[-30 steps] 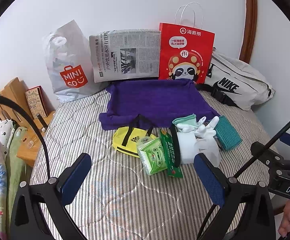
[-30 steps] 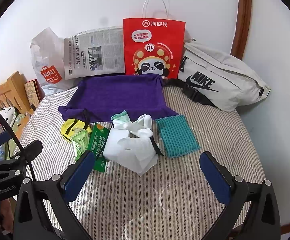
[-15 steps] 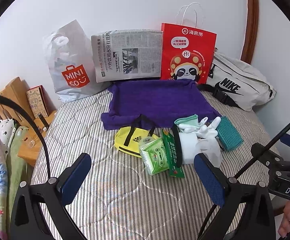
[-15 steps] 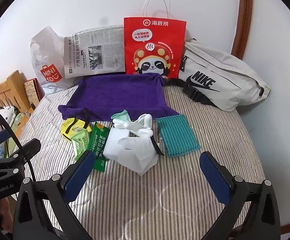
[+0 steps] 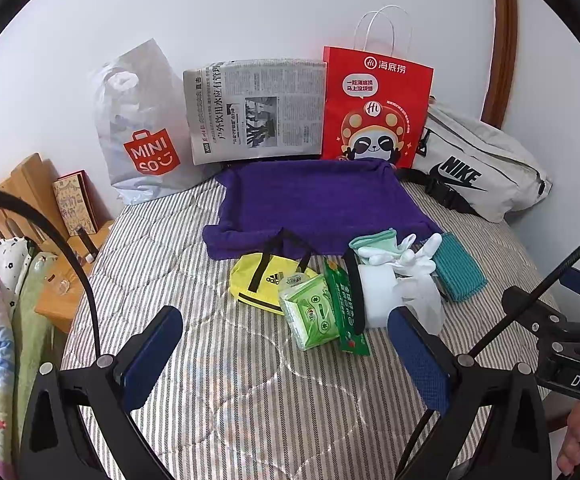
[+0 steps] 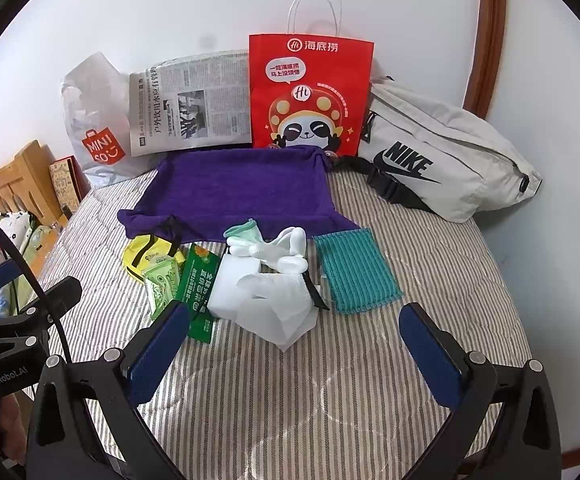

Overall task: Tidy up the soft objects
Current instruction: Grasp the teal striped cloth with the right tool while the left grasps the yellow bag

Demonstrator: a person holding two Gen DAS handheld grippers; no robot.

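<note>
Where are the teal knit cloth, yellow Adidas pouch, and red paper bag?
teal knit cloth (image 6: 355,270), right wrist view, middle of its ribbed face.
yellow Adidas pouch (image 5: 250,282), left wrist view, yellow front panel.
red paper bag (image 6: 309,92), right wrist view, printed front.

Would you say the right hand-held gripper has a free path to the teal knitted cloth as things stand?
Probably yes. The right hand-held gripper is open, and the teal knitted cloth lies flat on the striped mattress ahead, with bare mattress between. Only the white plastic bag crowds its left edge.

Purple towel (image 6: 234,188), teal ribbed cloth (image 6: 355,270), grey-striped mattress (image 6: 329,392).
</note>
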